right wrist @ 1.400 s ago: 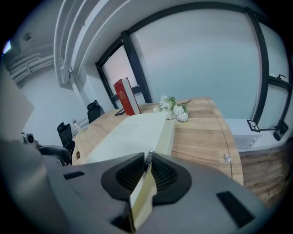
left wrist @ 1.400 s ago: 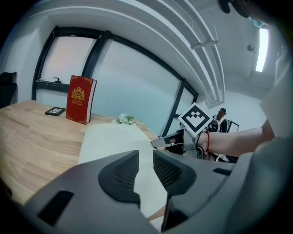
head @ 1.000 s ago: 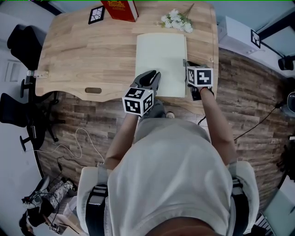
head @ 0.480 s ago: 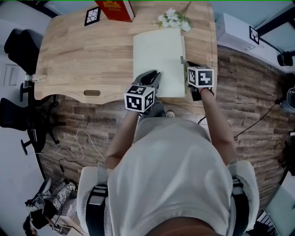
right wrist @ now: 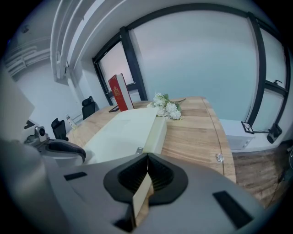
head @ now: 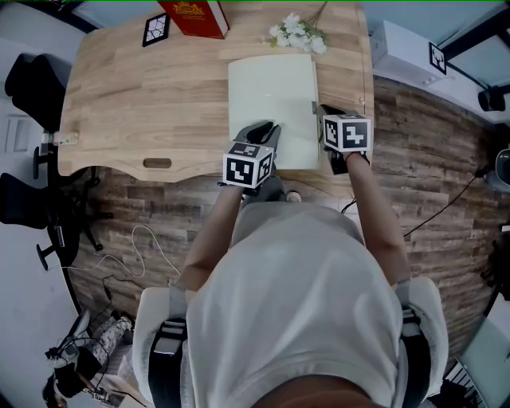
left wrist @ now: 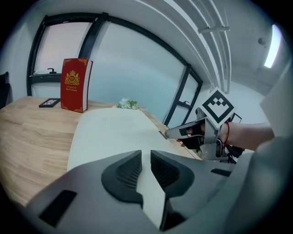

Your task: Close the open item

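**A:** How far along is the closing?

**B:** Nearly done, I'd judge. The pale case (head: 271, 96) lies flat on the worktop (head: 143, 103), toward its right end. The red book (head: 195, 16) and the white flowers (head: 299, 33) stand beyond its far edge. The cover (left wrist: 110, 132) sits down on the body, and along the right side wall I see no gap under it.

**A:** And the claws?

**B:** The right claw (right wrist: 147, 165) is clenched tight on a thin cream board, edge-on between its pads. It is at the case's near right corner, just this side of the small metal clasp (right wrist: 137, 150). The left claw (left wrist: 146, 160) is at the near edge of the cover, left of the middle. Its jaws stand a narrow way apart and cream board fills the slot between them. I read that as a grasp on the cover's near edge, though the contact at the pads isn't plain.

**A:** So what's left?

**B:** Not much, by my reckoning. The cover wants seating fully on the body. Then the clasp needs a look, because I can't tell from here whether it's fastened. After that both claws have to let go and come away without lifting the cover again.

**A:** Is anything in the way?

**B:** No. The book and the flowers are apart from the case, on its far side.
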